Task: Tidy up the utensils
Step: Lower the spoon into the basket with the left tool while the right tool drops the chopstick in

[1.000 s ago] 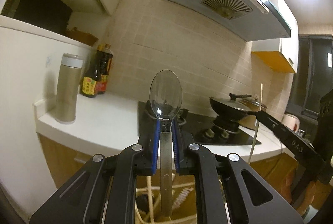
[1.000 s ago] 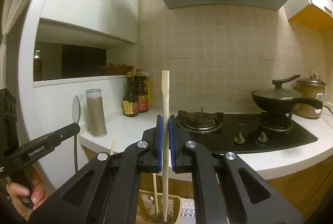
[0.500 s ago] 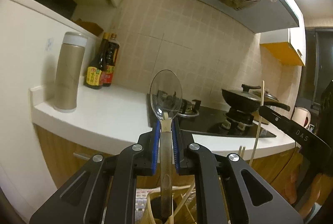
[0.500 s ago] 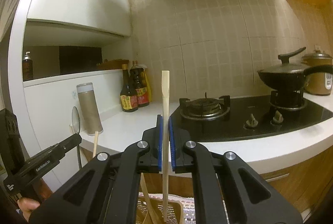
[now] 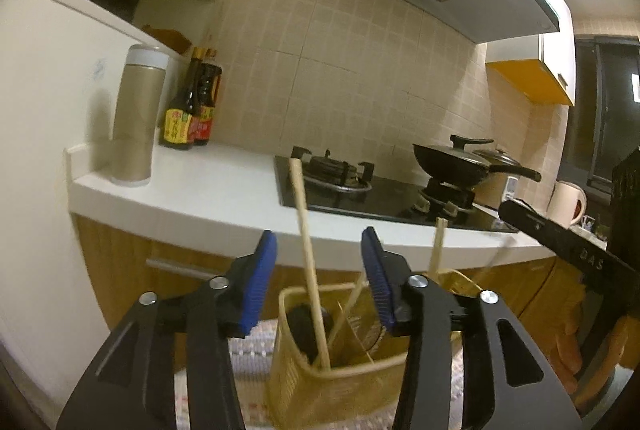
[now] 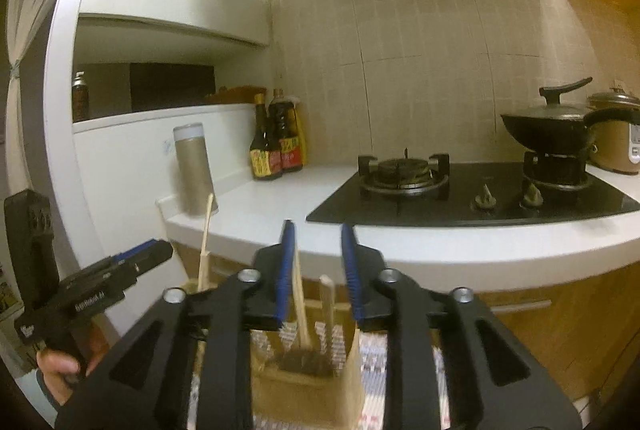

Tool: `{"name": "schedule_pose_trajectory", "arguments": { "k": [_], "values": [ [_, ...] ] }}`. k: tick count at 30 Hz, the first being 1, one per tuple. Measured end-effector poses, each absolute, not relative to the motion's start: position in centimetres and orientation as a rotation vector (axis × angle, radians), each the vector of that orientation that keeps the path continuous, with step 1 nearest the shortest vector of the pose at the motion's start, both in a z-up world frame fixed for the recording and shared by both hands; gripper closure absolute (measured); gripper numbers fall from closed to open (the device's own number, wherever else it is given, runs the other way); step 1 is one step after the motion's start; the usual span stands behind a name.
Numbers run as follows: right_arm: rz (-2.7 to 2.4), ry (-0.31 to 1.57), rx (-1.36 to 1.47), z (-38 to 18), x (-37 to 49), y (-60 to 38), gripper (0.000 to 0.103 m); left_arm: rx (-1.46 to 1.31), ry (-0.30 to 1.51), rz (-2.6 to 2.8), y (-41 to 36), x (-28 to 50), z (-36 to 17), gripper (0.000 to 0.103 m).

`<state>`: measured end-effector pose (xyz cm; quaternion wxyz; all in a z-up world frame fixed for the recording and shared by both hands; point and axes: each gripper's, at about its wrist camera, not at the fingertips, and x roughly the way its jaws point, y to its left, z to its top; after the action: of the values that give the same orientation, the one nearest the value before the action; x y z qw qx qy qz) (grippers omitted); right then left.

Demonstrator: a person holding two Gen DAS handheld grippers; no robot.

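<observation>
Left gripper (image 5: 318,270): black frame, blue-padded fingers (image 5: 258,280) spread wide, nothing between them. It hangs above a tan woven-look utensil basket (image 5: 296,370) that sits on a pale patterned mat (image 5: 248,350) on the floor, in front of the wood-front cabinets.

In the basket, left wrist view: a long pale wooden stick (image 5: 308,254) stands nearly upright, leaning slightly left, its top reaching above the counter edge; a thinner chopstick (image 5: 348,306) leans across it; a second wooden handle (image 5: 437,246) rises at the far right of the basket. A dark rounded shape lies low inside; cannot tell what it is.

Right gripper (image 6: 318,270): jaws parted moderately, empty. Directly below it, two wooden handles (image 6: 300,306) stand in the same basket (image 6: 280,390), free of the pads.

The left gripper also shows at the left edge of the right wrist view, held by a bare hand (image 6: 60,370).

Background: white countertop (image 5: 208,182), champagne-coloured thermos (image 5: 136,118), two dark sauce bottles (image 5: 192,106), black gas hob (image 5: 380,190), black lidded wok (image 5: 456,162).
</observation>
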<state>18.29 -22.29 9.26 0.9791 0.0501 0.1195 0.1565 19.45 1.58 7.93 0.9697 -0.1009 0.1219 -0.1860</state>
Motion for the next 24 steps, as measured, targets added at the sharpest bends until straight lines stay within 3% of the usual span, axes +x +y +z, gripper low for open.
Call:
{"name": "schedule_pose_trajectory", "arguments": {
  "k": [4,8,12,15,22,24],
  "values": [
    [0.321,0.273,0.094,8.8,15.2,-22.0,0.078,-0.194,0.261,-0.382,1.7,16.5,8.0,0.044],
    [0.317,0.271,0.085,8.4,11.6,-21.4,0.042,-0.195,0.272,-0.392,1.2,13.4,7.7,0.034],
    [0.291,0.286,0.048,6.9,8.1,-19.9,0.041,-0.193,0.275,-0.368,0.5,10.4,7.0,0.024],
    [0.250,0.283,0.054,5.7,6.6,-19.6,0.030,-0.201,0.263,-0.320,0.2,8.5,6.2,0.021],
    [0.185,0.262,0.081,3.7,5.3,-20.0,0.021,-0.133,0.192,-0.165,-1.2,5.8,3.9,0.017],
    [0.163,0.252,0.065,3.2,5.2,-19.9,0.021,-0.084,0.166,-0.132,-1.8,5.4,3.8,0.012]
  ]
}}
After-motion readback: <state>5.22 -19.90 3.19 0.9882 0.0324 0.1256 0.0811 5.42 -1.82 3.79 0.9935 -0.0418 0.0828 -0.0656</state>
